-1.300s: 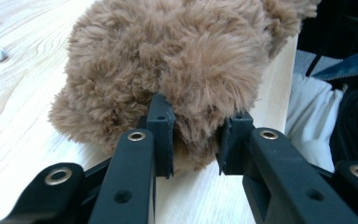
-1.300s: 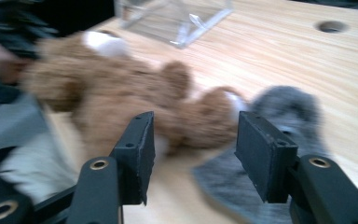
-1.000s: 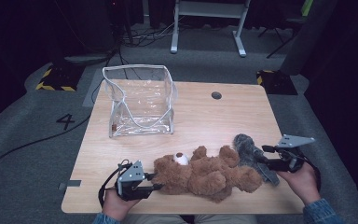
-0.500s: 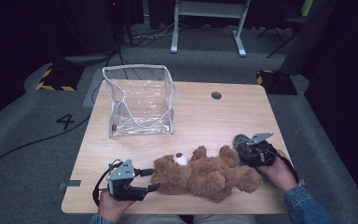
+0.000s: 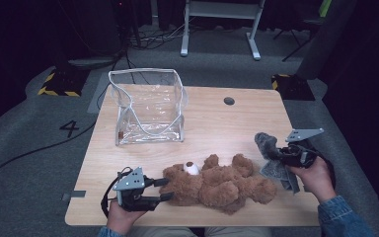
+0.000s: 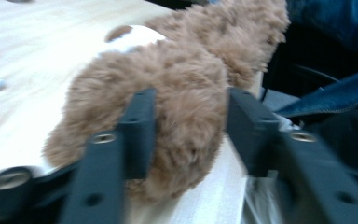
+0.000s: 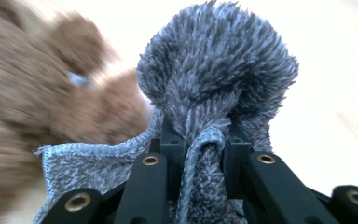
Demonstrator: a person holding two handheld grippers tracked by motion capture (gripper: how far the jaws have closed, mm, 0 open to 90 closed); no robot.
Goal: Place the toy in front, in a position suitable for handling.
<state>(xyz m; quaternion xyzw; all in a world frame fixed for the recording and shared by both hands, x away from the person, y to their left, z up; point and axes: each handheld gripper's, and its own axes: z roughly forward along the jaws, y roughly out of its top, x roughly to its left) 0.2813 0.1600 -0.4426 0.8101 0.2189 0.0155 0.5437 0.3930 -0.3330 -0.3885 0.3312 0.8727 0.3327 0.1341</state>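
The brown teddy bear (image 5: pixel 217 185) lies on its back along the near edge of the table (image 5: pixel 217 123). The left gripper (image 5: pixel 153 190) has the bear's head between its jaws, which have just been closing onto the fur. Near the right edge, the right gripper (image 5: pixel 276 155) has just closed on a bunched grey cloth (image 5: pixel 274 160). A clear bag (image 5: pixel 148 108) stands toward the far left corner.
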